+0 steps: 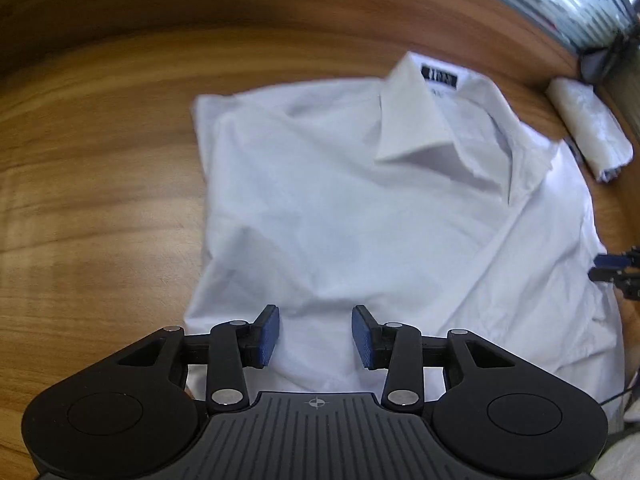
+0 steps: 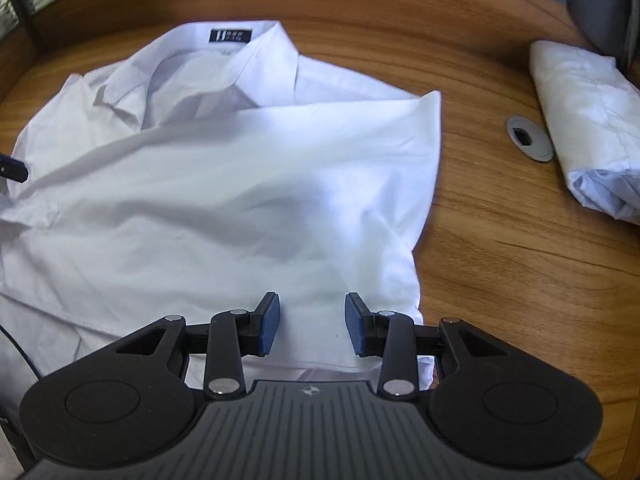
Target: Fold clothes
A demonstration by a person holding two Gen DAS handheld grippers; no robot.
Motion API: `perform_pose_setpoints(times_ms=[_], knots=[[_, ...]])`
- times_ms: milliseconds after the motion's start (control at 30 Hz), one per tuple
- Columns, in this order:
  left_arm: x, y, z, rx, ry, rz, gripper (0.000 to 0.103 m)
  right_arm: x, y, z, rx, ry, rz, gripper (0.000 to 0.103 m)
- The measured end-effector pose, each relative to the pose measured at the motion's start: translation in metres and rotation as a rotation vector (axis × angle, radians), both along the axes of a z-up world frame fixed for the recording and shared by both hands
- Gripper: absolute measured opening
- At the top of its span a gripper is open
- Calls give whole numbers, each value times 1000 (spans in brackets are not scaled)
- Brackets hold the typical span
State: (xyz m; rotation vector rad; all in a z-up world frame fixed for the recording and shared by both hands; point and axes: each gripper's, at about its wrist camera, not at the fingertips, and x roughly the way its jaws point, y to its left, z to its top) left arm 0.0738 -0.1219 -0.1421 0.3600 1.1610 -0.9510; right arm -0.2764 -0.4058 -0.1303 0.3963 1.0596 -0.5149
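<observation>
A white collared shirt [image 1: 360, 208] lies front-up on the wooden table [image 1: 100, 200], both sides folded inward, its collar with a black label [image 1: 439, 76] at the far end. My left gripper [image 1: 316, 338] hovers open over the shirt's near hem, nothing between its blue pads. In the right wrist view the same shirt [image 2: 224, 184] fills the left and middle, label [image 2: 231, 35] at the top. My right gripper [image 2: 312, 324] is open above the near right corner of the hem. The other gripper's tip shows at each view's edge [image 1: 612, 270] [image 2: 14, 170].
A second white garment, folded into a bundle [image 2: 588, 136], lies at the table's right [image 1: 588, 132]. A grey cable grommet [image 2: 530, 138] sits in the tabletop beside it. A grey object [image 2: 600, 12] stands at the far right corner. Bare wood stretches left of the shirt.
</observation>
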Motion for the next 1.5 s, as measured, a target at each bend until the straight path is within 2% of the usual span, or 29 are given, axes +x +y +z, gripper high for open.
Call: perform_pose_setpoints(times_ms=[67, 133, 200, 233, 300, 367, 500, 600, 767, 900, 1133, 1400, 1500], knots=[[7, 1, 14, -27, -43, 11, 57, -3, 4, 10, -12, -15, -19, 42], [15, -1, 24, -46, -72, -1, 59, -8, 12, 20, -21, -25, -44, 49], [23, -3, 30, -48, -99, -29, 59, -15, 22, 28, -19, -36, -80, 62], [27, -6, 32, -48, -114, -48, 59, -19, 28, 31, -14, -42, -101, 64], [37, -13, 35, -44, -141, -86, 61, -26, 41, 37, -5, -54, -144, 75], [48, -26, 32, -37, -144, -120, 65, -33, 59, 34, -6, -47, -197, 82], [57, -40, 28, -19, -140, -215, 65, -45, 98, 27, -8, -32, -303, 84], [49, -35, 31, -50, -141, -280, 68, -55, 129, 21, -14, -27, -375, 84], [21, -3, 37, -111, -124, -325, 69, -77, 171, 18, -47, -43, -437, 84], [-13, 33, 40, -125, -140, -332, 69, -102, 184, 18, -61, -78, -444, 84], [-70, 99, 40, -136, -158, -242, 69, -154, 186, 10, -47, -117, -354, 84], [-145, 160, 30, -119, -138, -5, 69, -207, 181, -35, 22, -99, -161, 84], [-172, 171, 29, -105, -149, 39, 69, -220, 173, -55, 39, -133, -107, 84]])
